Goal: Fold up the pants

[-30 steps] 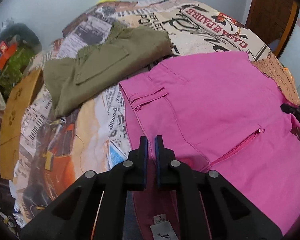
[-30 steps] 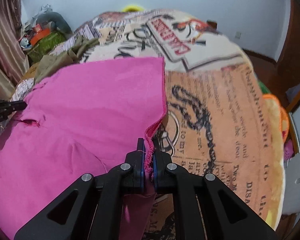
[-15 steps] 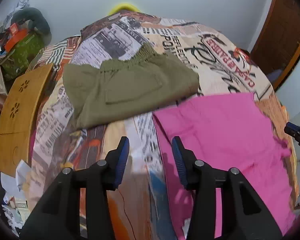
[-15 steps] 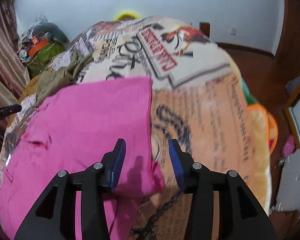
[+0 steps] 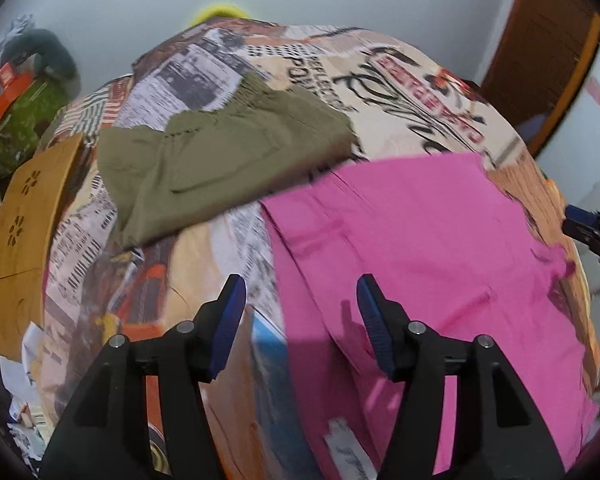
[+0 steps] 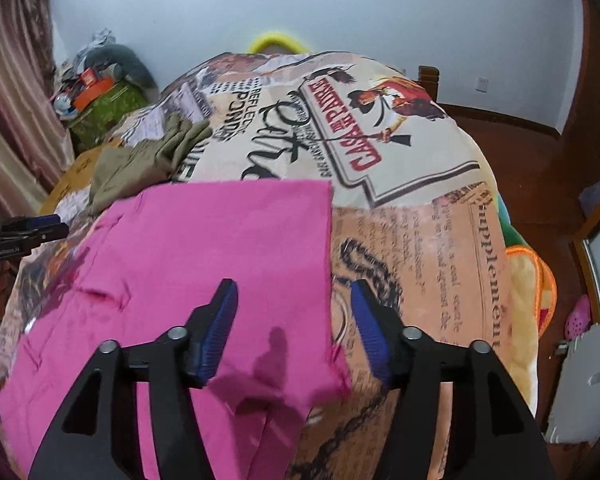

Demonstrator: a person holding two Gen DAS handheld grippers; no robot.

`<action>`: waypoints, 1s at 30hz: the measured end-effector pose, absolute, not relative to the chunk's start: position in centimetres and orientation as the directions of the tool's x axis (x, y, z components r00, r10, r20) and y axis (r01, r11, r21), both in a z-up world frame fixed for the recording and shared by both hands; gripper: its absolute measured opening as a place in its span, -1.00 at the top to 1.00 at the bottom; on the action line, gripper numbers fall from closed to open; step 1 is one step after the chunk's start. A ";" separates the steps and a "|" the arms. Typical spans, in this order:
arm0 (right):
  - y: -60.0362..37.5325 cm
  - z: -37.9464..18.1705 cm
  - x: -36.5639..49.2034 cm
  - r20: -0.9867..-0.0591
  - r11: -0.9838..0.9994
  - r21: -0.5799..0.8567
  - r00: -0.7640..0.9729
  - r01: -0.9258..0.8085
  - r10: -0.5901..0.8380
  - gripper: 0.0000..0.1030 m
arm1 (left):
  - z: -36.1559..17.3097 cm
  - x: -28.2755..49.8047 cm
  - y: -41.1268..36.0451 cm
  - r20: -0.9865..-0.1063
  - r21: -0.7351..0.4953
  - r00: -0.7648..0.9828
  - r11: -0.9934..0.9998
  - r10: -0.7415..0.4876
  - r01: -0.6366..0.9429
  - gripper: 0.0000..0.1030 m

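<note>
Pink pants (image 5: 412, 248) lie folded flat on the printed bedspread (image 5: 148, 280); they also show in the right wrist view (image 6: 204, 256). My left gripper (image 5: 300, 300) is open and empty, raised above the pants' left edge. My right gripper (image 6: 294, 308) is open and empty, raised above the pants' right edge. Each gripper's tip shows at the edge of the other's view: the right one (image 5: 588, 232), the left one (image 6: 28, 228).
Olive green pants (image 5: 220, 160) lie folded behind the pink ones, also in the right wrist view (image 6: 148, 160). A wooden board (image 5: 24, 240) leans at the bed's left side. Clutter (image 6: 96, 88) sits at the far left. A wooden door (image 5: 540, 52) stands at right.
Both grippers were shut on the pink pants a second ago. They have let go, opened wide and lifted up and back from the pants.
</note>
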State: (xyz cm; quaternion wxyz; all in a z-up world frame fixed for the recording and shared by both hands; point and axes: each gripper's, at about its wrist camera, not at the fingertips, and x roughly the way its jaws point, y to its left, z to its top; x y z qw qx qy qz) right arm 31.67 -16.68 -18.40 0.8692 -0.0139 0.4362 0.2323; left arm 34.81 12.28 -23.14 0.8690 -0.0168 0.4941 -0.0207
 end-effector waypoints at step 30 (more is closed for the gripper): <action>-12.0 -21.7 42.8 -0.808 0.879 0.165 0.451 -0.447 0.381 -0.08 | -29.8 44.9 16.1 -0.896 -0.252 0.396 0.964 -0.200 -0.083 -0.37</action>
